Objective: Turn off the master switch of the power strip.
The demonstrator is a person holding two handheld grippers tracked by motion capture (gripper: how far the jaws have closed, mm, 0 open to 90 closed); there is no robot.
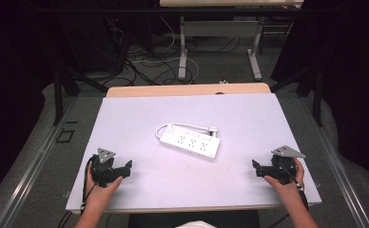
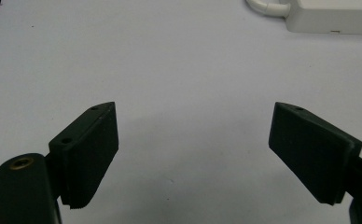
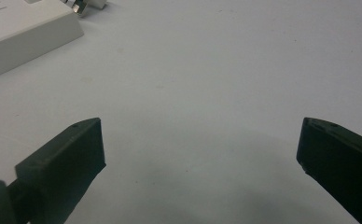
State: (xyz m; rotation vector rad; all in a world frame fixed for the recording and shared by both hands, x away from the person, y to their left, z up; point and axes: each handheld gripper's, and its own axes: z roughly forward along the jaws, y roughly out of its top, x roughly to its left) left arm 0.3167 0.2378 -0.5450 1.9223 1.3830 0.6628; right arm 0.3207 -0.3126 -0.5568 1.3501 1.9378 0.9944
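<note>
Nearest the person, both hands rest at the near edge of the bench, one at each corner. The left gripper sits near-left with its jaws spread wide and empty; the right gripper sits near-right, its jaws just as wide and holding nothing. Both point inward toward the middle.

Farther in, about the centre of the bench, the white power strip lies flat and slightly slanted, well apart from either gripper. Its cord loops round the far side and ends in a plug lying just beside the strip's far-right corner.

The risk I see is the smooth surface — a one-sided push would likely skate the strip away rather than seat it between the jaws. The loose cord could also snag a jaw, or drag the plug along if the strip is lifted. A grab across the long body may be too wide to hold squarely.
</note>
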